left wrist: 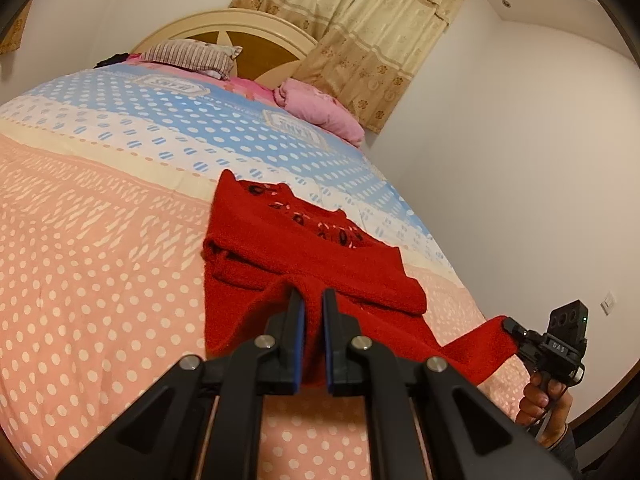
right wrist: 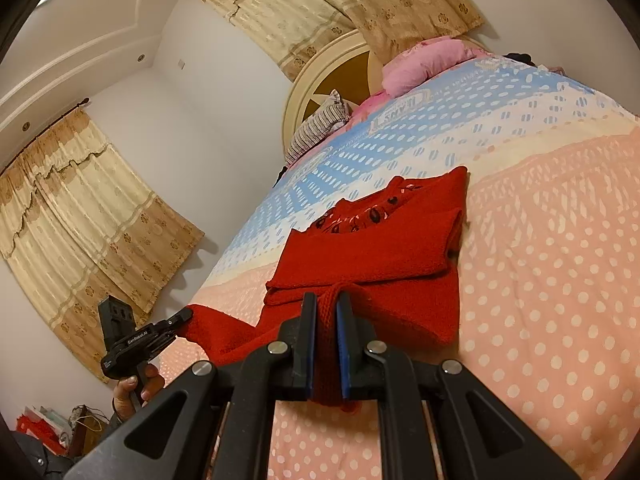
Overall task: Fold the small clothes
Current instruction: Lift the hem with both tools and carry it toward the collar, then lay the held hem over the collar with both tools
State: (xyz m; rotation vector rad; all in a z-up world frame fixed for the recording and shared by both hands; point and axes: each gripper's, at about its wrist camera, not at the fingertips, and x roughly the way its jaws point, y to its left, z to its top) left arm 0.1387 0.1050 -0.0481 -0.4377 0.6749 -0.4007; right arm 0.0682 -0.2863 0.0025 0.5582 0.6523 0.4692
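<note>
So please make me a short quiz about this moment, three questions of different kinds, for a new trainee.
1. True or false: both grippers are shut on the red sweater.
2. What lies at the head of the bed? A) green towel B) striped pillow C) laptop
3. Fill in: the sweater's far part rests on the dotted ___.

Key
1. True: the left gripper and the right gripper each pinch its near edge.
2. B
3. Bedspread
</note>
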